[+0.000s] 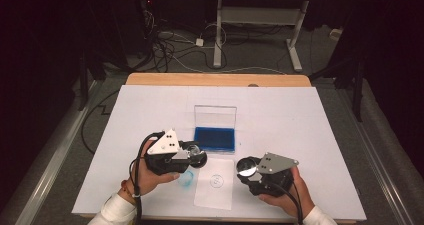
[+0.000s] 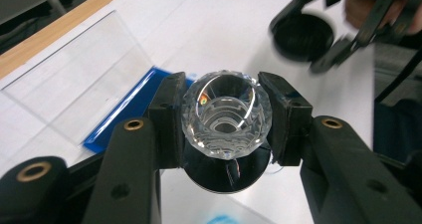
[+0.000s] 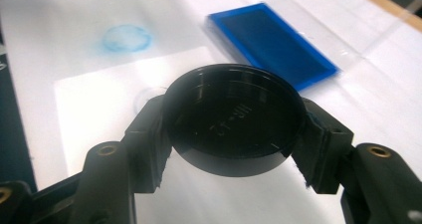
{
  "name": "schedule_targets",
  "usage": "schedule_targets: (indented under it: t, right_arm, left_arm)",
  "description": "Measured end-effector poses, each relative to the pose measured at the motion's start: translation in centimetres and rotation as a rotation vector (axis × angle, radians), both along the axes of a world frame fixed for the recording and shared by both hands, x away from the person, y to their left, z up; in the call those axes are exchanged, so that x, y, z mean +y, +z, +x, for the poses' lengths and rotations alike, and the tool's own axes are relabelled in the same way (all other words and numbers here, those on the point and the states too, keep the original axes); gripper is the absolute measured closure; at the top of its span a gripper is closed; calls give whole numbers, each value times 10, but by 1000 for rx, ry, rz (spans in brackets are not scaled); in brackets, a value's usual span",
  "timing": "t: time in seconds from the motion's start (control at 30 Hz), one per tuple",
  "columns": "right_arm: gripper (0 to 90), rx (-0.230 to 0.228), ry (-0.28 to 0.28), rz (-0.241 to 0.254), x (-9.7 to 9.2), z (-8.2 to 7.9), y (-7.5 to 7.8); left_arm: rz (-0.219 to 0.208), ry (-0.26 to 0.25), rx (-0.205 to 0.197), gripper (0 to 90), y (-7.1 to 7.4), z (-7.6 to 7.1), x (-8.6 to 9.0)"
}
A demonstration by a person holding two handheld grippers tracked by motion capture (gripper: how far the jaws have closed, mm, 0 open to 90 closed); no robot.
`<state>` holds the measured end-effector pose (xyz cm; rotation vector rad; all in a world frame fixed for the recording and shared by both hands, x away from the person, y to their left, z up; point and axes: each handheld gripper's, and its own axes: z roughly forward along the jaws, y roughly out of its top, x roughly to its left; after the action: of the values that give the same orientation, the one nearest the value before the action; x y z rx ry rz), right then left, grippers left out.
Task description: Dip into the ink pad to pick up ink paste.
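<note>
My left gripper point(image 1: 195, 155) is shut on a clear faceted glass knob point(image 2: 226, 115), with a black round base point(image 2: 225, 178) showing under it. It hovers just left of the blue case point(image 1: 215, 138). My right gripper point(image 1: 246, 169) is shut on a black round cap point(image 3: 233, 118), gripped by its rim over the small white sheet point(image 1: 215, 184). The left gripper view also shows that cap point(image 2: 303, 35) in the other hand at the top right.
The case's clear lid point(image 1: 215, 116) stands upright behind its blue bottom. A pale blue ring mark point(image 1: 186, 179) lies left of the sheet, on the white cover point(image 1: 300, 120) of the table. A desk frame and cables stand beyond the far edge.
</note>
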<state>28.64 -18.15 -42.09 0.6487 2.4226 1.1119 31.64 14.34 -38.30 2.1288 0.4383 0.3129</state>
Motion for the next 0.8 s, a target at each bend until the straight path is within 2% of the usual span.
schedule_targets:
  t: [0.33,0.5,0.73,0.8]
  right_arm:
    - [387,-33,-76,28,-34,1,7]
    - [387,-42,-104,39,-45,1,9]
    - [387,-37,-129,40,-57,-2,8]
    - [387,-39,-138,36,-61,-3,8]
  left_arm:
    - [27,36,-2,551,-6,10,7]
    - [25,56,-3,551,-6,12,11]
    - [32,44,2,551,-3,23,2]
    - [44,39,-8,551,-1,25,-3]
